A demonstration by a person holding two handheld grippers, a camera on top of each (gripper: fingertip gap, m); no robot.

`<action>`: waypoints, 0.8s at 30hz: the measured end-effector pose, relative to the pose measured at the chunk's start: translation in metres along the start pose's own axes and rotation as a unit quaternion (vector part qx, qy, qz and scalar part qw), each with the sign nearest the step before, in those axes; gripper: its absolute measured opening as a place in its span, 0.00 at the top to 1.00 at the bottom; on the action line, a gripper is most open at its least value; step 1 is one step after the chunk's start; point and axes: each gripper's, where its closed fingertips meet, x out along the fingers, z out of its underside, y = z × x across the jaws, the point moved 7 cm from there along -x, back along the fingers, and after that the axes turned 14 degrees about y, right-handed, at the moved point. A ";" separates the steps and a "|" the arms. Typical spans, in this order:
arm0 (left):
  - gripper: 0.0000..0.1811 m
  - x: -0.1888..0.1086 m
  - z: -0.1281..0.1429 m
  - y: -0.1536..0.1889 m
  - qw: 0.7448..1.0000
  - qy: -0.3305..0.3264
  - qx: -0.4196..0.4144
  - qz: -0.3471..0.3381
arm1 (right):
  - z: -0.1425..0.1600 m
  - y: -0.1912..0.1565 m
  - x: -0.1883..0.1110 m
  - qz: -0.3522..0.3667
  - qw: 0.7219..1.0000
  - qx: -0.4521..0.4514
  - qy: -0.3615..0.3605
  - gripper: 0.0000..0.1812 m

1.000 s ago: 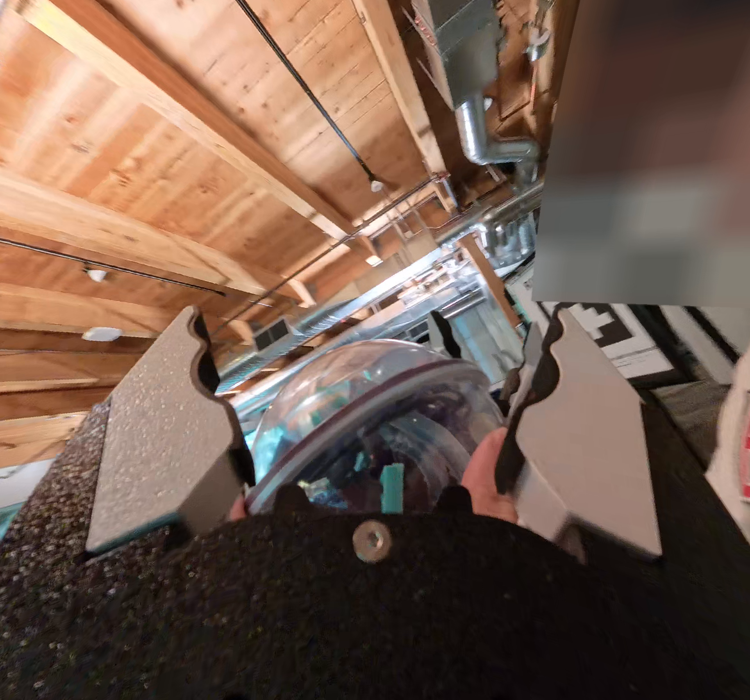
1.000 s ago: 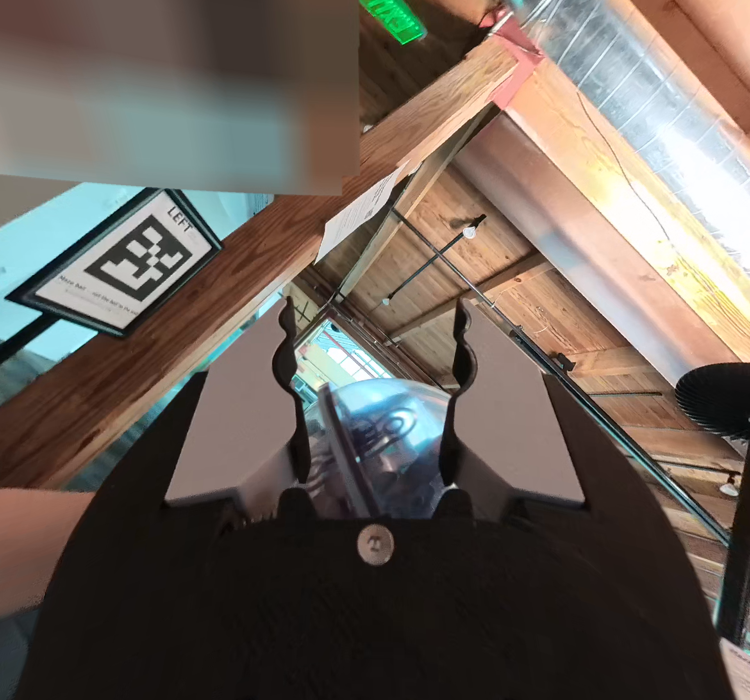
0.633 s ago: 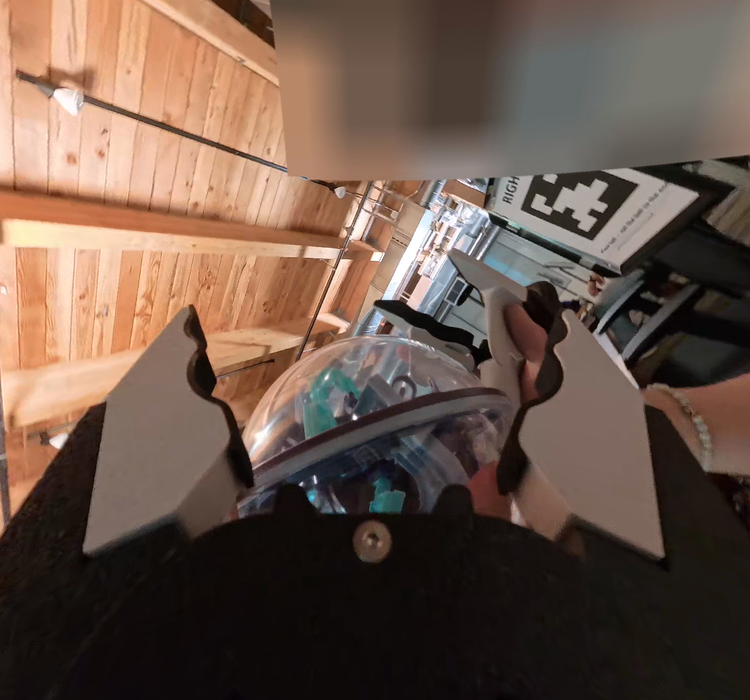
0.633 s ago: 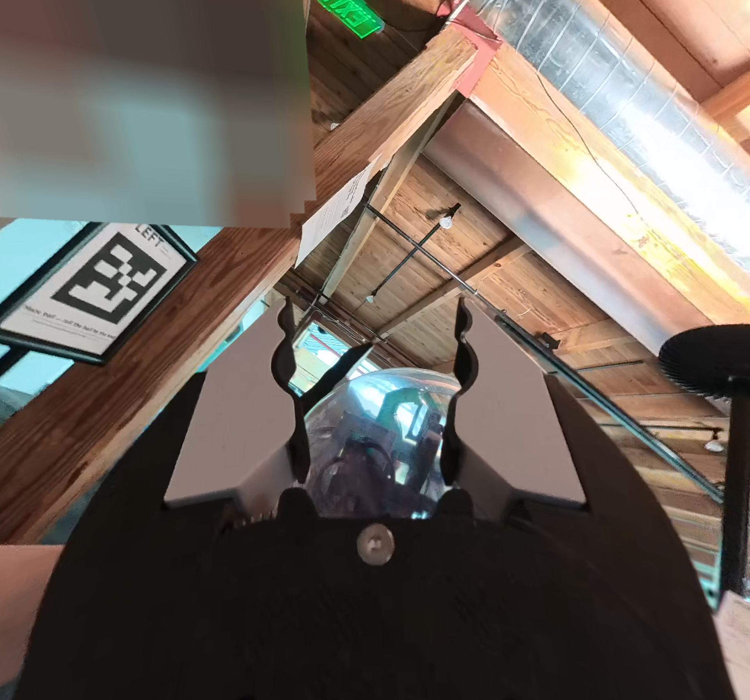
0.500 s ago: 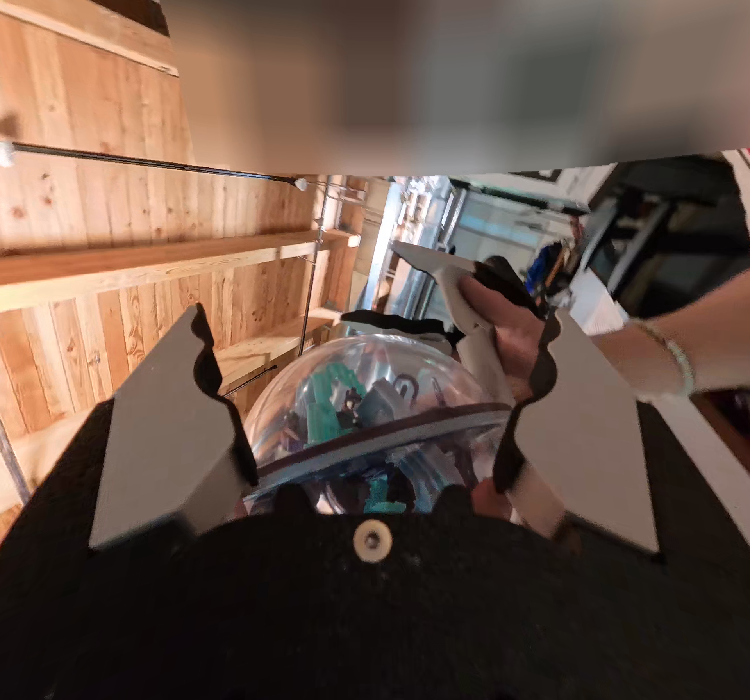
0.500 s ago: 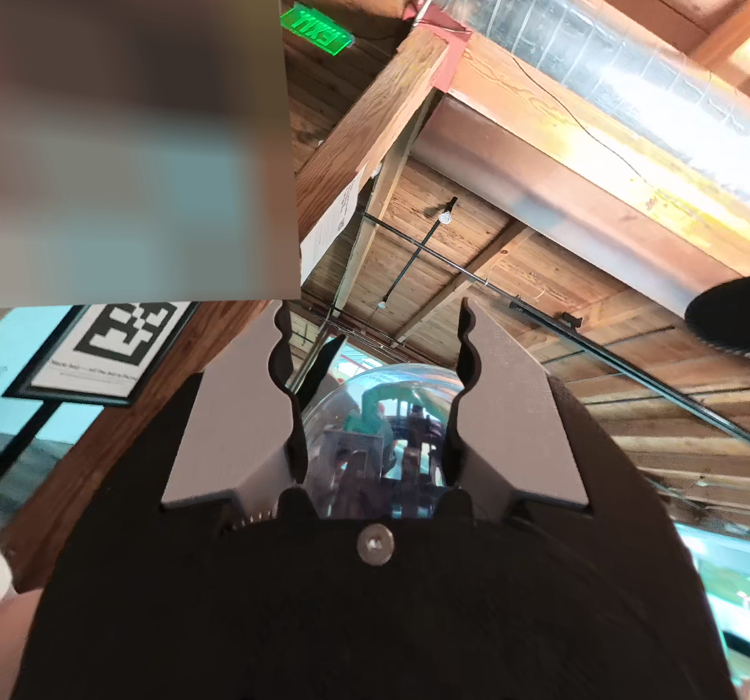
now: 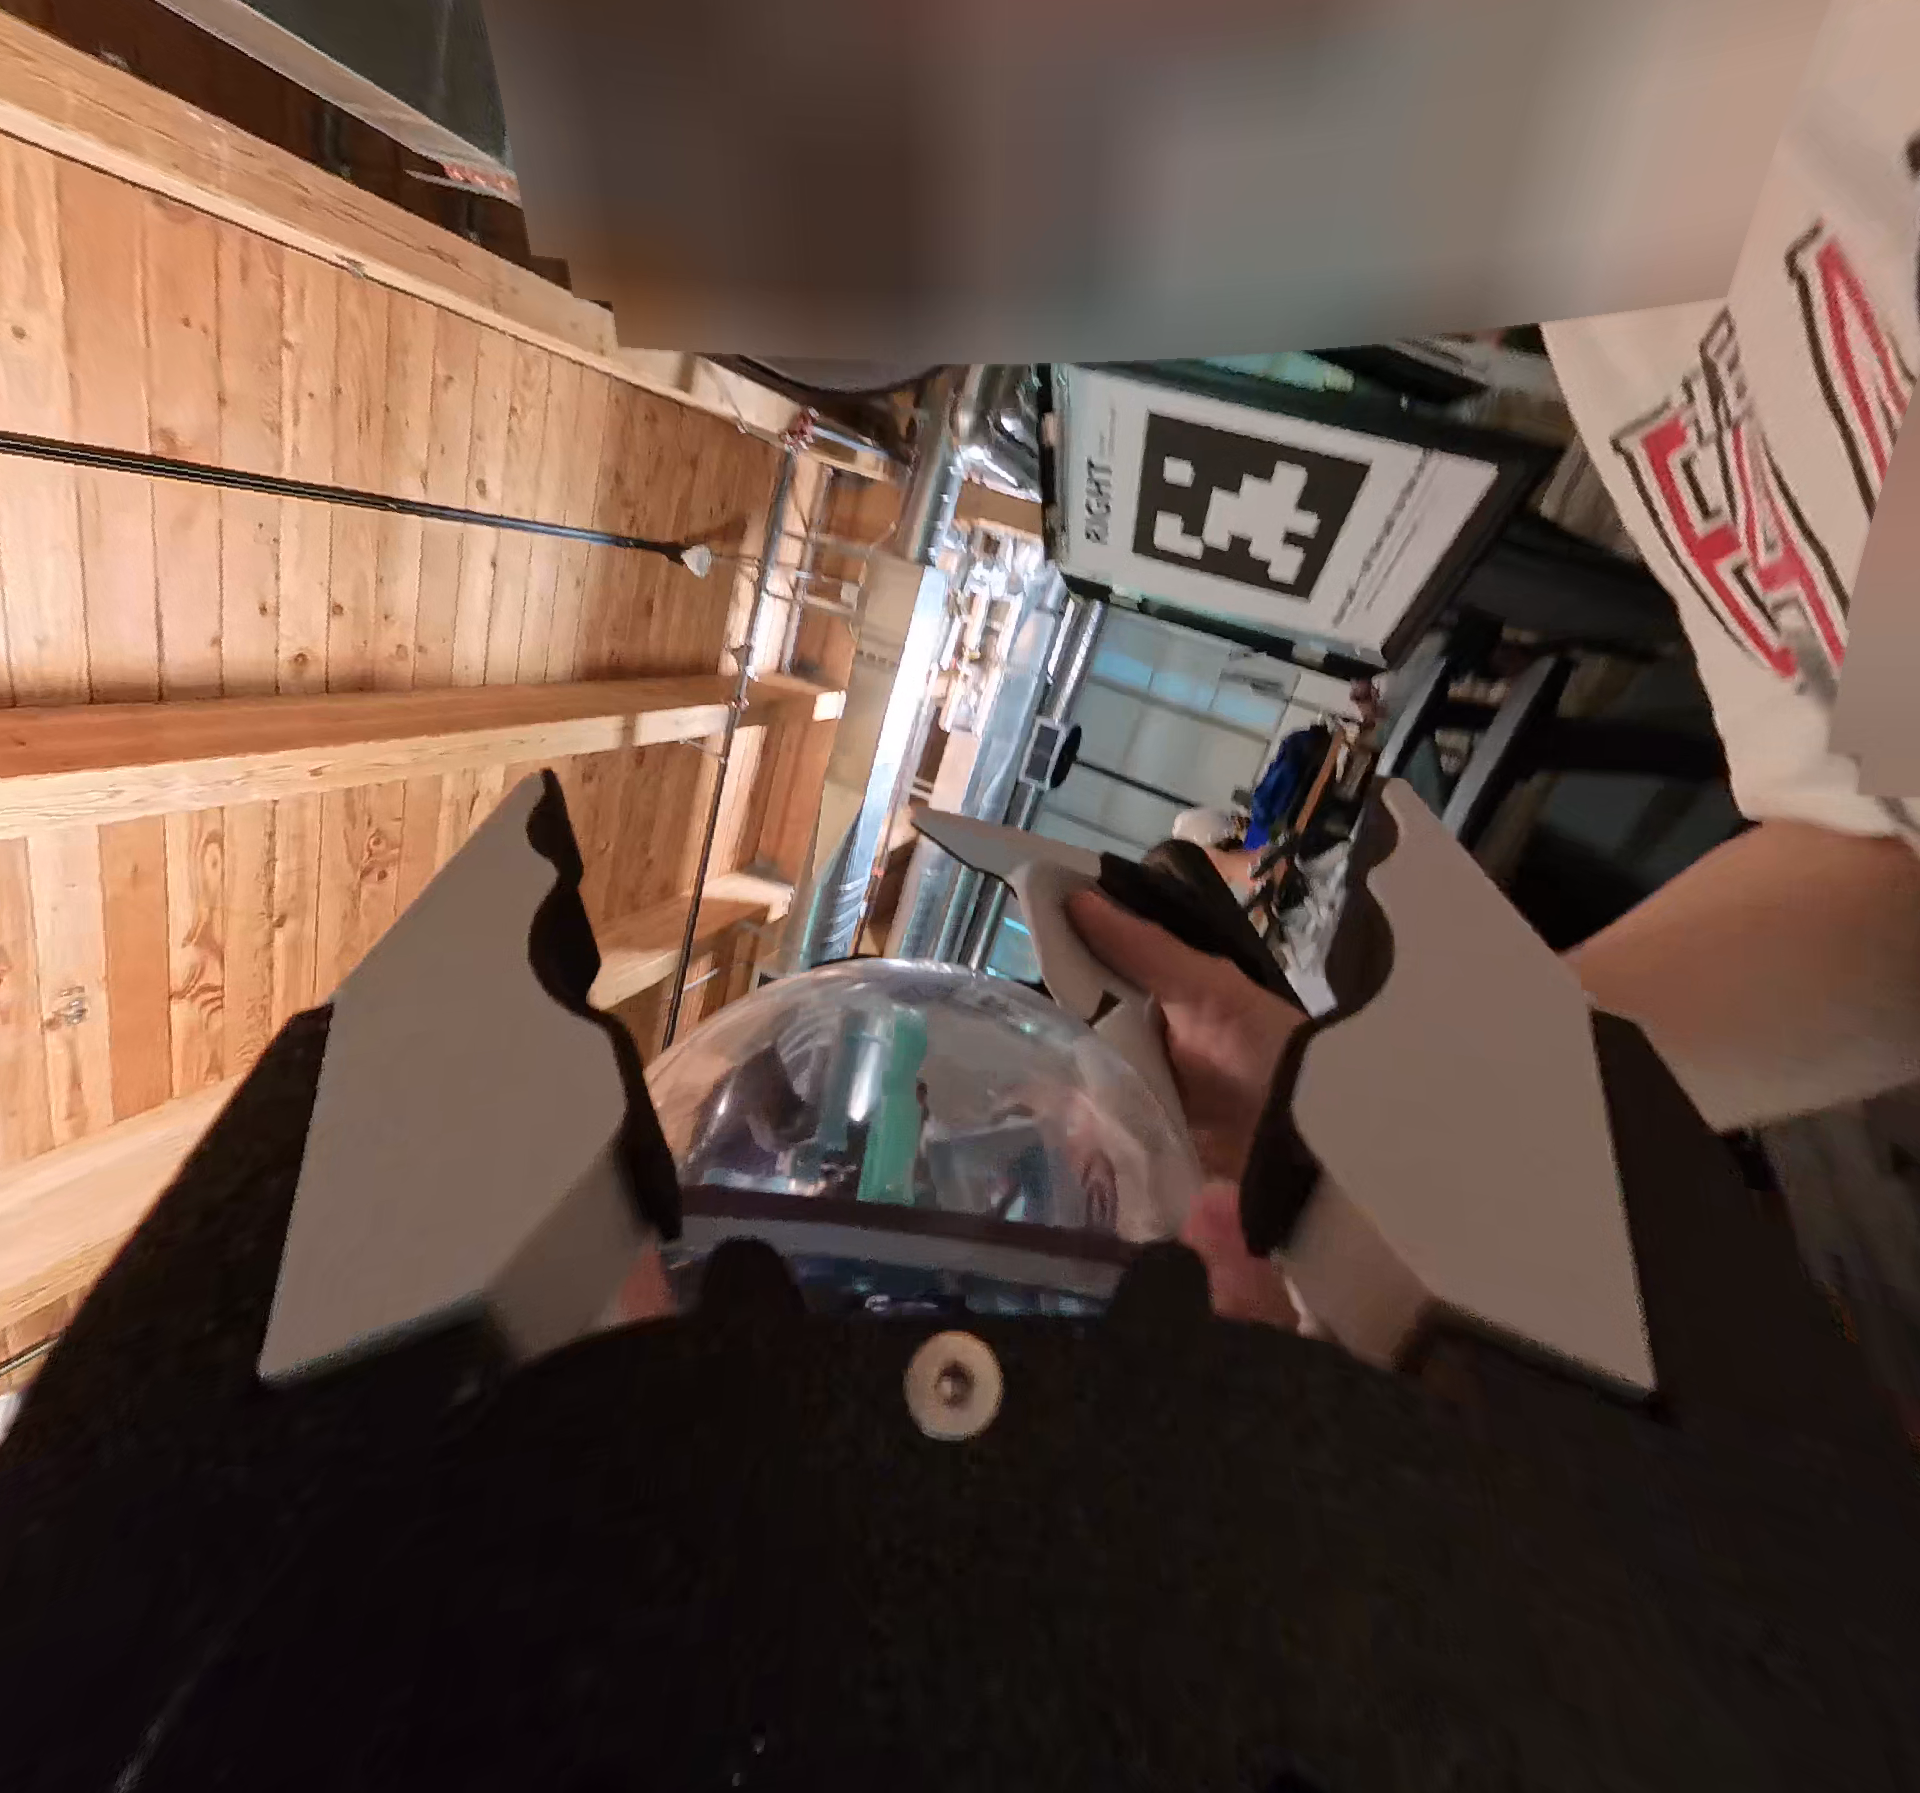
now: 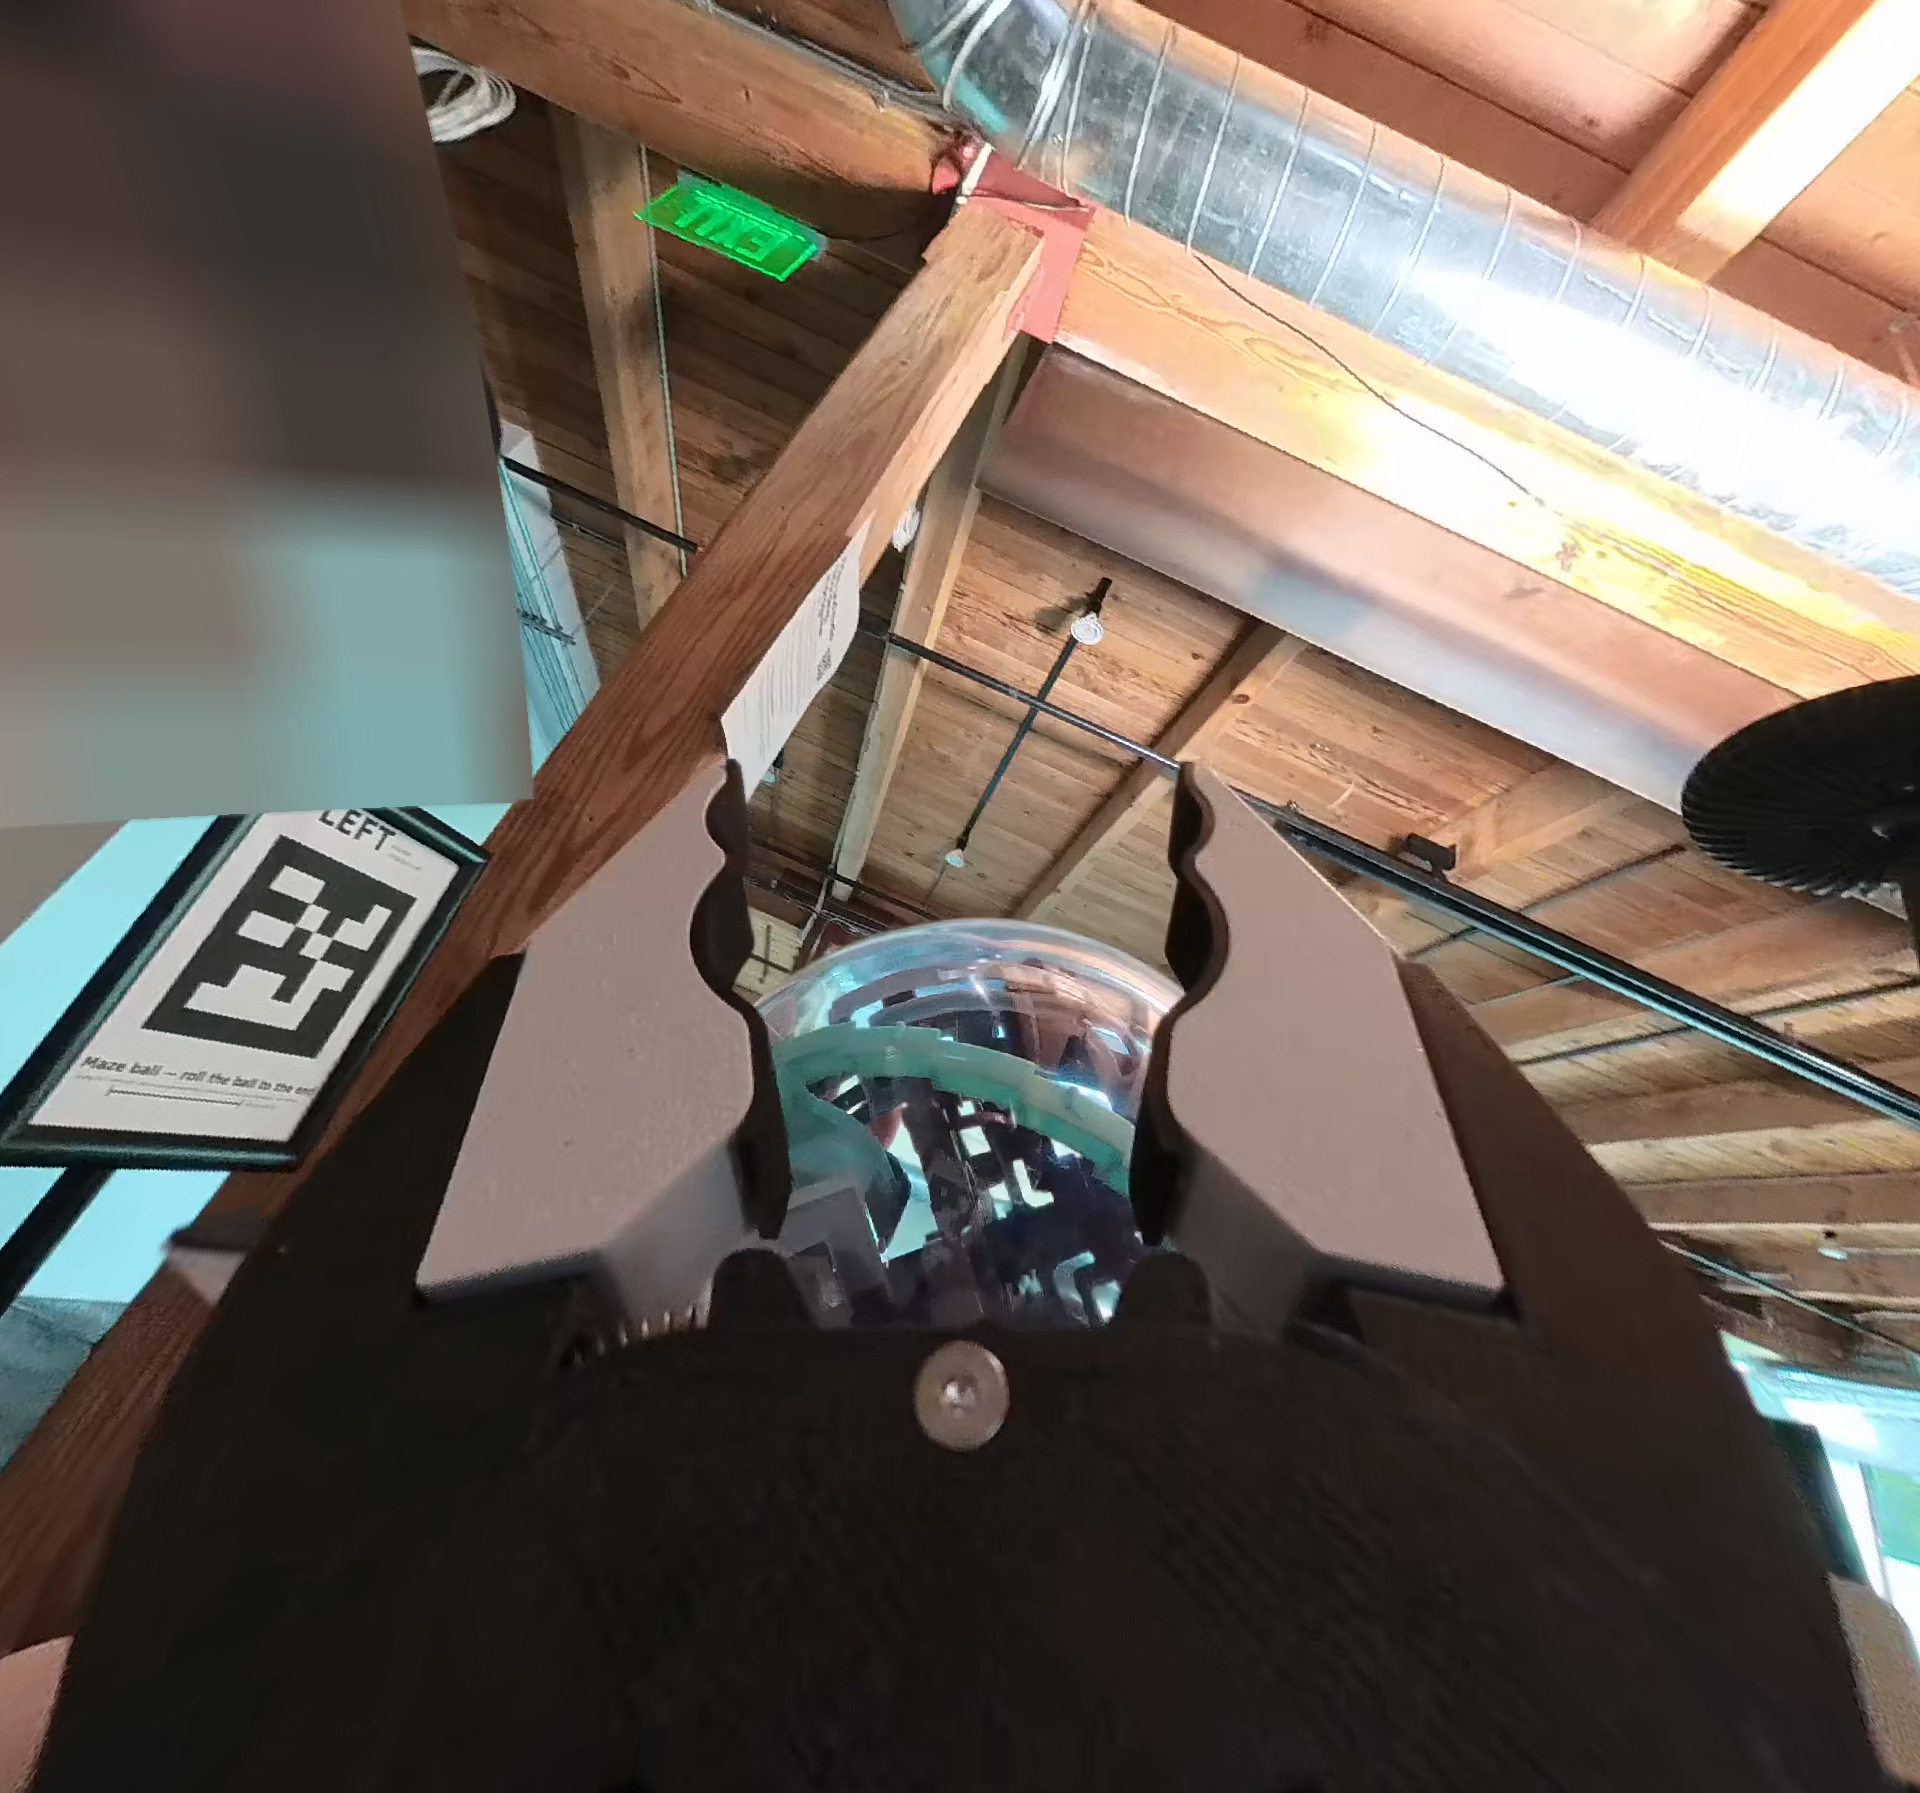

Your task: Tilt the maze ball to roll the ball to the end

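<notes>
The maze ball (image 7: 914, 1109) is up in the air, held between the two grippers, with no counter in sight under it. It is a clear round shell with green and grey tracks inside. Both cameras look up at the wooden ceiling (image 8: 1195, 725).

The left gripper (image 7: 961, 1047) is spread wide around the ball. Its jaws sit at the two sides of the dark band that runs round the middle of the ball, and they seem to press on it. The right gripper (image 8: 961, 954) is set narrower and hugs the ball from another side, with both jaws touching the clear shell. In the left wrist view the right gripper shows just behind the ball, with a hand (image 7: 1195, 1026) wrapped round it.

I cannot see the little ball inside the maze in either view, so I cannot tell where it is on the track. My guess is the job is still in the middle: the maze ball is lifted and ready to tip, but nothing shows the little ball at the end.

There is lots of open room above. The beams, the silver pipe (image 8: 1351, 154) and the black fan (image 8: 1808, 808) are far off. The close things are the person's body and white shirt (image 7: 1766, 393) on one side, and the two grippers are near each other, so big turns could bump them together.
</notes>
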 end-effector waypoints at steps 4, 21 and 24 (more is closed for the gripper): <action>0.13 0.001 -0.005 -0.004 0.999 0.024 -0.001 -0.032 | -0.004 -0.001 -0.002 -0.019 1.000 0.001 0.018 0.56; 0.13 0.019 -0.007 0.011 0.998 0.003 0.063 0.011 | -0.026 0.000 -0.003 -0.060 0.995 0.046 0.061 0.59; 0.13 0.021 -0.008 0.014 0.997 0.003 0.068 0.018 | -0.028 -0.001 -0.004 -0.067 0.995 0.042 0.064 0.59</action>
